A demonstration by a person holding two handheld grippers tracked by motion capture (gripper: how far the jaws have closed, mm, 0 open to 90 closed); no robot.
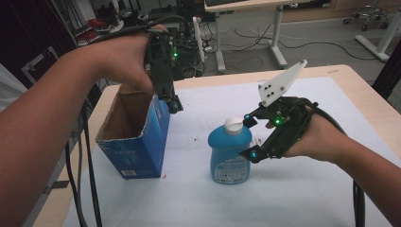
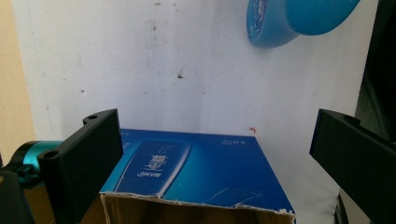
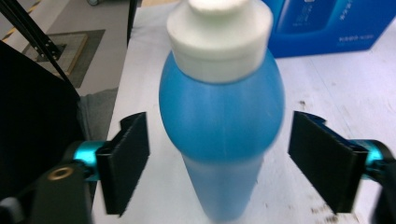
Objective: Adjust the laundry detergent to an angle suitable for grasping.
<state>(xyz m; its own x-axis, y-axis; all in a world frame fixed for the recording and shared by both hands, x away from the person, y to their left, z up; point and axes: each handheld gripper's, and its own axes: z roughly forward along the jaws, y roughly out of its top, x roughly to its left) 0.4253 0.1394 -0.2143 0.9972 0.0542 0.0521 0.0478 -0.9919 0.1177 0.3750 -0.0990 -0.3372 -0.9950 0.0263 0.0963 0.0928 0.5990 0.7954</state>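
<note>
Right gripper (image 1: 250, 137) jaws apart around an upright blue bottle (image 1: 230, 152), not touching; a careless nudge could topple it. Left gripper (image 2: 212, 154) jaws apart over the open box (image 1: 135, 137).

Dim, soft light; slight blur

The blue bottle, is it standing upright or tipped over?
Upright: the blue bottle stands on its base on the white mat, white cap on top.

The blue bottle (image 3: 222, 135) with its white cap (image 3: 219, 32) stands between the right hand-held gripper (image 3: 219, 163) jaws, untouched; blue box (image 3: 327, 28) beyond.
</note>
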